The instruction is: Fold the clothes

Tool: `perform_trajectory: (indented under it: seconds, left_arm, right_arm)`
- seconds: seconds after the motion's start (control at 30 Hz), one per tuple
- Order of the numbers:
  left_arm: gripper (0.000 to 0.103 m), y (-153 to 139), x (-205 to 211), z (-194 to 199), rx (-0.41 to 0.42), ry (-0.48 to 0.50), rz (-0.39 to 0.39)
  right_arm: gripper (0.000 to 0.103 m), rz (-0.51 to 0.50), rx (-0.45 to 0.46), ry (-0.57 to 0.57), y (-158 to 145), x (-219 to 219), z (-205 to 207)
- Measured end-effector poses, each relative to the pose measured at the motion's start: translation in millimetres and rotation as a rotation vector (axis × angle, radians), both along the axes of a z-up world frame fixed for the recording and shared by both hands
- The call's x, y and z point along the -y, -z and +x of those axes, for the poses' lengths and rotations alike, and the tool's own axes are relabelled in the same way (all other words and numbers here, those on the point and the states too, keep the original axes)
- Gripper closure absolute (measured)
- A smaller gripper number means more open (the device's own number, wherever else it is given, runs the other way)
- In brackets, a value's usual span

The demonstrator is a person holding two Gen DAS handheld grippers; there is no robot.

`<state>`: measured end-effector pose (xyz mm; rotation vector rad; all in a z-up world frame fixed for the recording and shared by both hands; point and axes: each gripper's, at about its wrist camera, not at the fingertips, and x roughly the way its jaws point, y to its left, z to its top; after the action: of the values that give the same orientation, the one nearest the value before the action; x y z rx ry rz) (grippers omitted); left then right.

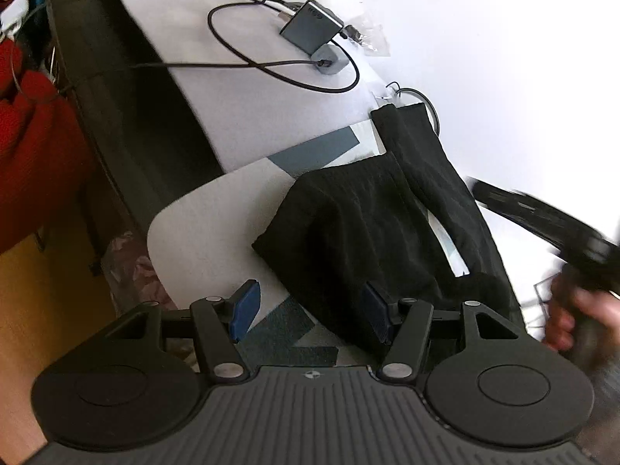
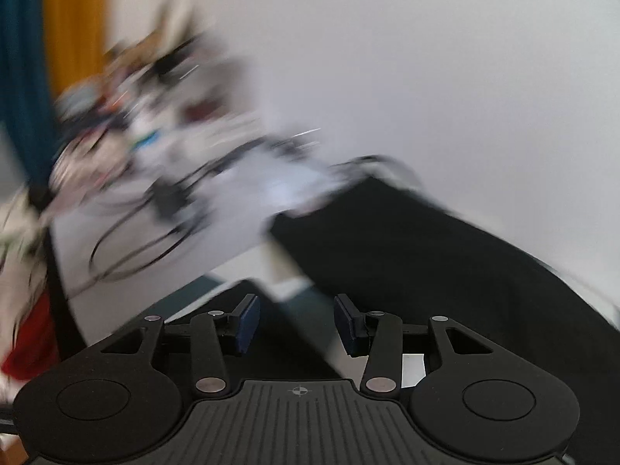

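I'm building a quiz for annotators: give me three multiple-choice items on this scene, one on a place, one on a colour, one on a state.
1. Where does the black garment lie?
A. on the white table
B. on the floor
C. on a chair

2. What colour are the left claw pads?
A. red
B. blue
C. green

3. How do the left claw's jaws stand?
A. shut on a cable
B. shut on cloth
C. open

Answers: 1 A, cloth rests on the tabletop; 2 B, both pads show blue; 3 C, a wide gap separates them.
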<state>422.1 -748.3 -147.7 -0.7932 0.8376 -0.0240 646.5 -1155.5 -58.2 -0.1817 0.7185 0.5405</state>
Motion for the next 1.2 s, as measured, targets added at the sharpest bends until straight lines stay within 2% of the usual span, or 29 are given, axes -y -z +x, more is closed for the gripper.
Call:
perform_trajectory:
  seconds: [0.07,0.17,0.27,0.43,0.53,0.63,0.77,0.83,1.0,1.1,1.17,1.2]
  left_arm:
    - [0.044,2.2,-1.4,-0.6,0.005,-0.011,-0.022]
    - [0.041,5.4,-3.4,-1.4,0.013,-0.027,-0.055]
    - [0.036,8.6,-5.4,-2.2,0.021,-0.043,-0.088]
    - [0.035,14.7,-11.3,-1.5,0.028,-0.073,-0.143]
    - [0.034,17.2,-14.4,0.7,0.027,-0.083,-0.159]
    - [0.033,18.9,-15.8,4.2,0.034,-0.09,-0.171]
    - [0.03,24.6,-18.5,7.6,0.06,-0.104,-0.201]
    - [0.03,28.3,-20.2,9.1,0.072,-0.119,-0.222]
    - [0.031,37.7,-24.4,12.9,0.102,-0.155,-0.275]
    - [0.038,43.4,-26.9,15.2,0.12,-0.177,-0.307]
    - [0.05,47.1,-28.5,16.8,0.132,-0.191,-0.328]
    - [0.051,49.0,-29.4,17.5,0.138,-0.198,-0.338]
  right_arm:
    - [0.063,-0.055,-0.009,-0.112,13.5,-33.3,8.6]
    - [0.063,-0.127,-0.022,-0.221,28.1,-67.1,16.8]
    - [0.063,-0.18,-0.055,-0.269,42.3,-84.7,31.1]
    - [0.065,-0.215,-0.114,-0.271,63.3,-86.9,46.8]
    - [0.092,-0.145,-0.156,-0.28,68.3,-73.9,47.2]
    - [0.102,-0.104,-0.165,-0.282,65.8,-68.3,49.7]
    - [0.102,0.138,-0.192,-0.291,37.6,-39.9,52.5]
    - [0.102,0.203,-0.184,-0.283,25.0,-25.5,55.5]
    - [0.102,0.24,-0.182,-0.243,12.6,3.3,63.2]
    - [0.102,0.24,-0.179,-0.211,11.2,14.2,65.3]
    - [0.102,0.246,-0.182,-0.192,15.0,16.9,71.4]
    - [0.102,0.247,-0.182,-0.182,16.4,18.4,73.8]
